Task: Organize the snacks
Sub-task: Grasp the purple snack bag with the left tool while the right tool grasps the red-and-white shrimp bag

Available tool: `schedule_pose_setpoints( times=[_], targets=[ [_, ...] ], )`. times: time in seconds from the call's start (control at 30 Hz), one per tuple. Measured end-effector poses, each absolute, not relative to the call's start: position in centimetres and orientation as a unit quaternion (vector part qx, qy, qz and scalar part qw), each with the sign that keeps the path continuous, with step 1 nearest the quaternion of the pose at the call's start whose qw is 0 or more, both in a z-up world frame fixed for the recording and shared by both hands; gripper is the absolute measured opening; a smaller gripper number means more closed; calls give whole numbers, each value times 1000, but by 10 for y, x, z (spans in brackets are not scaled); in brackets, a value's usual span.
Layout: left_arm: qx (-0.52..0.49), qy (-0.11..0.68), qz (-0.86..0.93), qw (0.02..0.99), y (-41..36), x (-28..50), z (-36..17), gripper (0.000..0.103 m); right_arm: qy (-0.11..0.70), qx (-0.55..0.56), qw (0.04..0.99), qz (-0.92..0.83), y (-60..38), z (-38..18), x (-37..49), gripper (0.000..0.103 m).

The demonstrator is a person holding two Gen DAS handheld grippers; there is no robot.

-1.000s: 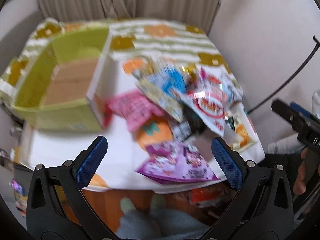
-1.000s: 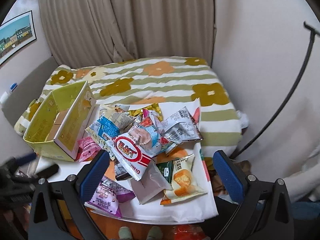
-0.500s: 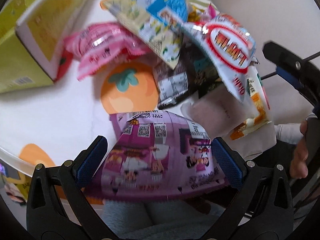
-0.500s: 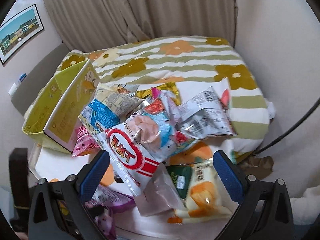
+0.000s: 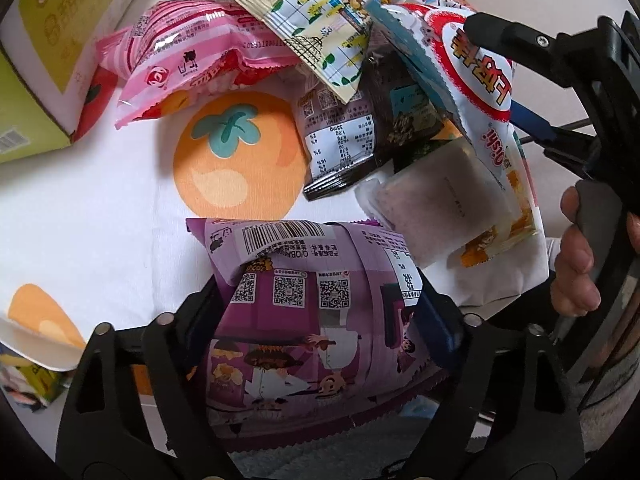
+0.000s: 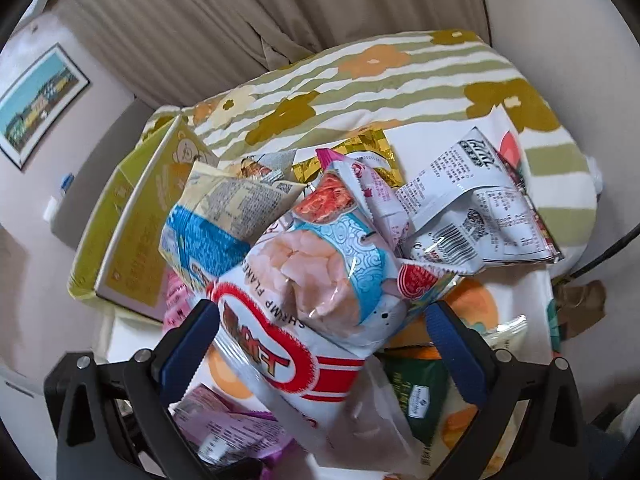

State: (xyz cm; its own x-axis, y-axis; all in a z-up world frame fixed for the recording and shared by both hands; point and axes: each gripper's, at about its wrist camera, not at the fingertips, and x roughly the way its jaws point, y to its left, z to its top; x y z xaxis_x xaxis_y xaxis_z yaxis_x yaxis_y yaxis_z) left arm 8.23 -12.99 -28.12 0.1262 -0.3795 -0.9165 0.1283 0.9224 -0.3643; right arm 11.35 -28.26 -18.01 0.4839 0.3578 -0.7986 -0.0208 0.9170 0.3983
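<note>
Left gripper [image 5: 320, 312]: jaws closing on the purple snack bag [image 5: 316, 320], whose sides crumple against the pads, at the near edge of the orange-printed white cloth [image 5: 100, 220]. Right gripper [image 6: 320, 340]: fingers spread, straddling the white-and-red shrimp-flakes bag [image 6: 280, 352] atop the snack heap, pads not pressing it. Yellow-green cardboard box [image 6: 132, 220] stands left of the heap.

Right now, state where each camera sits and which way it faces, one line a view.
Left wrist: on the left gripper, tilted steeply down at the purple snack bag between its closing jaws; the right gripper and a hand show.
Right wrist: on the right gripper, angled down over the pile toward the yellow-green box; open jaws straddle the shrimp chips bag.
Shared: both bags, box.
</note>
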Motion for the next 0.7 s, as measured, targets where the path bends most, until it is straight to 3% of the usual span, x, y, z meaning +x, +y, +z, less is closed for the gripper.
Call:
schedule_pose_setpoints(
  times=[0.33,0.53,0.7],
  targets=[
    [-115,637,-170,743,-108,86,-280,79,504,229,825,115,-286,-197,127,102],
    [-118,633,-166,746,-98,80,-266,78,497,246,825,112,-291,-196,121,78],
    [-126,625,-169,752,-90,78,-248,78,488,234,834,107,-289,-185,109,72]
  ],
)
